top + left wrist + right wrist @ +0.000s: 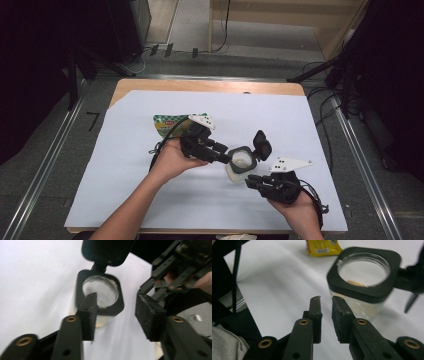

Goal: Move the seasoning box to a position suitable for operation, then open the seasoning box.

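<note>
A clear jar (242,160) with a black square collar stands on the white sheet, its hinged black lid (261,144) flipped open behind it. Something pale and tan lies inside the jar (362,285). My left gripper (225,157) reaches in from the left. In the left gripper view its jaws (116,296) stand open; one pad (87,312) overlaps the collar of the jar (100,290), and the other stands off to the side. My right gripper (252,180) sits just in front of the jar. Its jaws (325,300) show a narrow gap with nothing in it.
A green and yellow snack packet (167,124) lies at the back left of the white sheet (150,195), behind my left hand, and shows in the right gripper view as a yellow packet (323,247). The wooden table (200,85) ends just beyond the sheet. Cables and dark stands surround it.
</note>
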Tool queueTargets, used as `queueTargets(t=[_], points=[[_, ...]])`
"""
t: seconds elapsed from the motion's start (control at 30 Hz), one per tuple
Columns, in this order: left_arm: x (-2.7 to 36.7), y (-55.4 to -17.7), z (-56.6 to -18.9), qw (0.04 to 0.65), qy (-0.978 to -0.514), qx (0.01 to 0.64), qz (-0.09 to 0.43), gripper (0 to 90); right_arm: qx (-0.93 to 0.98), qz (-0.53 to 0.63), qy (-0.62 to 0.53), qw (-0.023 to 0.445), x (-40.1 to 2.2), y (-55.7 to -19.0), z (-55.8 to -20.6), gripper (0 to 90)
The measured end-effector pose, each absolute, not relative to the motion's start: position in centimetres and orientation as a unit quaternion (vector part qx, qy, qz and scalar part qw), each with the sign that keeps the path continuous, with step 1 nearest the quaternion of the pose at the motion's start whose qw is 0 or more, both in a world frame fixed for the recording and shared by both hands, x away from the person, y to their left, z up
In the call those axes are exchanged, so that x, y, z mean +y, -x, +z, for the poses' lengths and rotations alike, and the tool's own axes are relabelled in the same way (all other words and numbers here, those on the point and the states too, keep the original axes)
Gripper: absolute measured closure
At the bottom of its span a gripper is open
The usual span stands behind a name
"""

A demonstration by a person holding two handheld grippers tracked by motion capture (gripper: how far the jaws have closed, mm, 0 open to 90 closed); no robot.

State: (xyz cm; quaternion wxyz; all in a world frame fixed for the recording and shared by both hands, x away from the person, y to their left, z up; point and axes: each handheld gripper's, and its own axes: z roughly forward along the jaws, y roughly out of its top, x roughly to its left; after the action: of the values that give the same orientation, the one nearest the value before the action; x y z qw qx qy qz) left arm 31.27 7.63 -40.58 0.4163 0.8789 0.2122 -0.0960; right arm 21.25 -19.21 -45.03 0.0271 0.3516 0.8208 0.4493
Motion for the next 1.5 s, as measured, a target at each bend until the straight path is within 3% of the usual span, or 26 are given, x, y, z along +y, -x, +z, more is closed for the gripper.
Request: queueTargets(t=[0.43,0.9,1.5], points=[[10.4,-30.2,-40.2,0.42,-0.879,0.209,-0.081,49.3,0.836,0.455,-0.307,0.011,-15.4,-21.4,-45.2,68.0],[15.0,-30.6,-39.3,0.422,-0.869,0.249,-0.067,48.1,0.851,0.44,-0.286,0.005,-10.3,-23.1,-45.7,55.9],[19.7,-30.9,-39.5,0.419,-0.86,0.288,-0.05,48.3,0.859,0.436,-0.268,0.0,-8.5,-22.6,-47.4,53.8]])
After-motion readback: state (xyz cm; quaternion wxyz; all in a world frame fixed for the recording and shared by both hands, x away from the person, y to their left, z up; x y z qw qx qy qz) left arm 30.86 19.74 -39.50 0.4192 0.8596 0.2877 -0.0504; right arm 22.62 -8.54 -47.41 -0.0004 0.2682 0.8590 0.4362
